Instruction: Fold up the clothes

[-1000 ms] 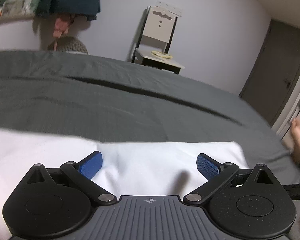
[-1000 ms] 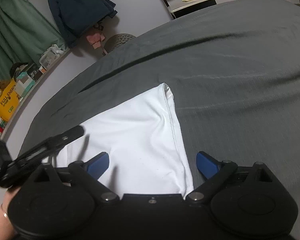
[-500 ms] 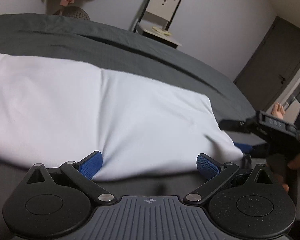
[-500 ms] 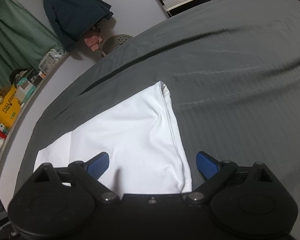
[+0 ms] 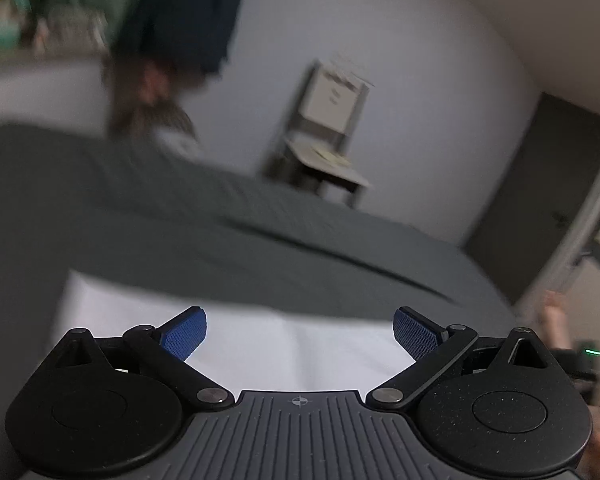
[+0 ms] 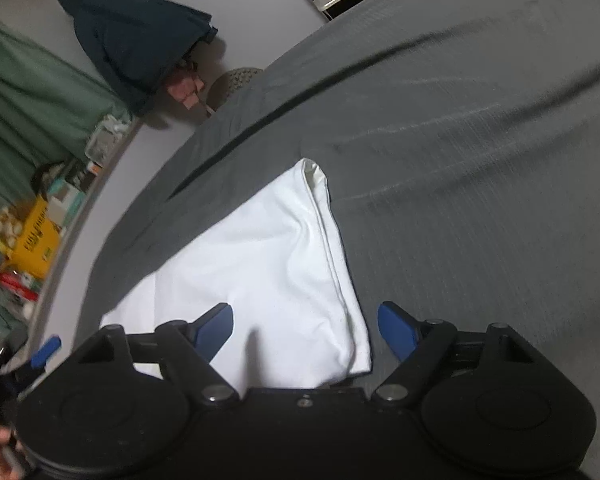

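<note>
Both tools wide open and empty, white cloth [image 6: 268,264] flat on the bed [image 6: 480,168], long axis running away from my right tool [image 6: 305,332], hemmed right edge between its jaws, so right is nearer; left tool [image 5: 300,334] hovers over the near edge.

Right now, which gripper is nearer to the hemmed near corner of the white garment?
Right. The right gripper hangs open directly over the white garment, by that corner. The left gripper, also open, sits toward the garment's opposite end.
</note>
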Demonstrator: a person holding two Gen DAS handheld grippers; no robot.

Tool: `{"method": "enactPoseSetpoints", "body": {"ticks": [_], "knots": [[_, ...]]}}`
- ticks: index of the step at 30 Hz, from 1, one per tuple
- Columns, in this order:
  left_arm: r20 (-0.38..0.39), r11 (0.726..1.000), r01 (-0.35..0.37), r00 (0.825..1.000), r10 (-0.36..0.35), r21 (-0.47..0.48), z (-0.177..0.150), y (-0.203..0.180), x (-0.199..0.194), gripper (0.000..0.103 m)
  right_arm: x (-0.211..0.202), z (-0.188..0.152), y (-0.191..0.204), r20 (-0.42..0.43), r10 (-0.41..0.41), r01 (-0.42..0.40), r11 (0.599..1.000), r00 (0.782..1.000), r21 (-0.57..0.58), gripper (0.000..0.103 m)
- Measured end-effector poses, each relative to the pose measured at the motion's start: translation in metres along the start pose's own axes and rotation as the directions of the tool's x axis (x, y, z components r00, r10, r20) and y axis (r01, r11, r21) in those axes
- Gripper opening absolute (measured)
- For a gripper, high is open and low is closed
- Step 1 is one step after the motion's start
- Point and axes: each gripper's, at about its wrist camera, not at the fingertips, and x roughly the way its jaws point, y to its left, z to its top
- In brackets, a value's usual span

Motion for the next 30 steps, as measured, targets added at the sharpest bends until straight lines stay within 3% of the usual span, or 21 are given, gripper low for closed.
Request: {"method": "enactPoseSetpoints", "body": {"ticks": [4, 7, 9, 11, 15, 16, 20, 26, 30], "knots": [[0.043, 0.992, -0.105, 0.994, 0.103, 0.062, 0.021, 0.043, 0.004, 0.101, 0.01, 0.002, 0.0, 0.012, 0.03, -0.029, 0.996, 0.999, -0.09, 0.062], [0.102, 0.986, -0.157, 0.983, 0.151, 0.06, 0.017, 0.063, 0.004, 0.101, 0.018, 0.007, -0.008, 0.008, 0.097, -0.096, 0.992, 0.995, -0.084, 0.059], [0.144, 0.972, -0.23, 0.965, 0.22, 0.055, 0.011, 0.072, 0.002, 0.101, 0.023, 0.009, -0.012, 0.013, 0.128, -0.126, 0.989, 0.992, -0.079, 0.048], [0.148, 0.96, -0.277, 0.952, 0.268, 0.044, 0.011, 0.08, 0.004, 0.101, 0.026, 0.009, -0.015, 0.034, 0.124, -0.122, 0.99, 0.992, -0.068, 0.029], [0.154, 0.96, -0.277, 0.948, 0.278, -0.028, 0.021, 0.096, 0.012, 0.101, 0.028, 0.006, -0.021, 0.067, 0.131, -0.131, 0.991, 0.989, 0.003, 0.02], [0.151, 0.963, -0.262, 0.952, 0.268, -0.059, 0.021, 0.1, 0.016, 0.101, 0.028, 0.005, -0.02, 0.067, 0.134, -0.135, 0.991, 0.989, 0.008, 0.01], [0.111, 0.958, -0.261, 0.955, 0.274, -0.122, 0.02, 0.112, 0.036, 0.101, 0.022, 0.0, 0.007, 0.108, 0.076, -0.07, 0.996, 0.991, -0.056, 0.009], [0.098, 0.925, -0.285, 0.943, 0.317, -0.253, 0.013, 0.134, 0.031, 0.101, -0.005, -0.007, 0.096, 0.172, 0.05, -0.011, 0.975, 0.984, -0.221, 0.008], [0.085, 0.893, -0.298, 0.935, 0.345, -0.338, 0.009, 0.148, 0.028, 0.101, 0.002, -0.019, 0.167, 0.178, 0.034, 0.022, 0.952, 0.984, -0.307, 0.008]]}}
